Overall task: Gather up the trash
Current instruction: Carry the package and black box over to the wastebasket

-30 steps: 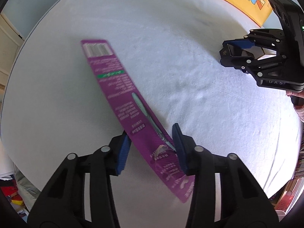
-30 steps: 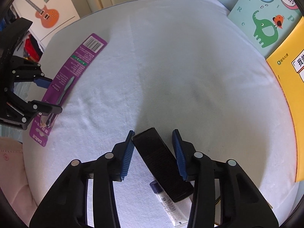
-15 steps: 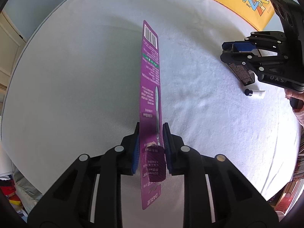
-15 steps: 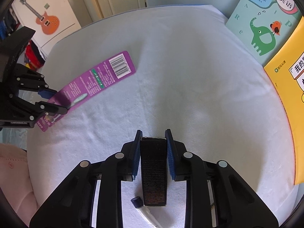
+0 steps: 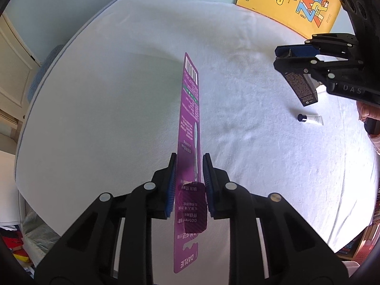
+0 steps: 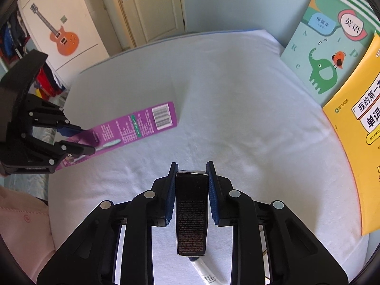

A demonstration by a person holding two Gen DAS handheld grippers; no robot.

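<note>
My left gripper (image 5: 189,166) is shut on a long purple toothbrush package (image 5: 190,109), held edge-on above the white bed sheet (image 5: 118,106). The same purple toothbrush package (image 6: 133,128) and left gripper (image 6: 82,140) show at the left of the right wrist view. My right gripper (image 6: 191,172) is shut on a slim black box (image 6: 191,211), lifted off the sheet; in the left wrist view that black box (image 5: 300,86) hangs from the right gripper (image 5: 282,58). A small white tube with a dark cap (image 5: 311,119) lies on the sheet beneath it, also the white tube (image 6: 206,272).
Picture books lean at the bed's far side: a yellow book (image 5: 287,2) and a teal elephant book (image 6: 325,54). A door (image 6: 152,7) and a guitar poster (image 6: 60,33) stand beyond the bed. Clutter lies on the floor left of the bed (image 5: 14,249). A pink sleeve (image 6: 21,232) shows.
Both grippers closed on their items and lifted them off the sheet. The purple package swung from lying flat and slanted to standing edge-on; the black box rose, uncovering the white tube.
</note>
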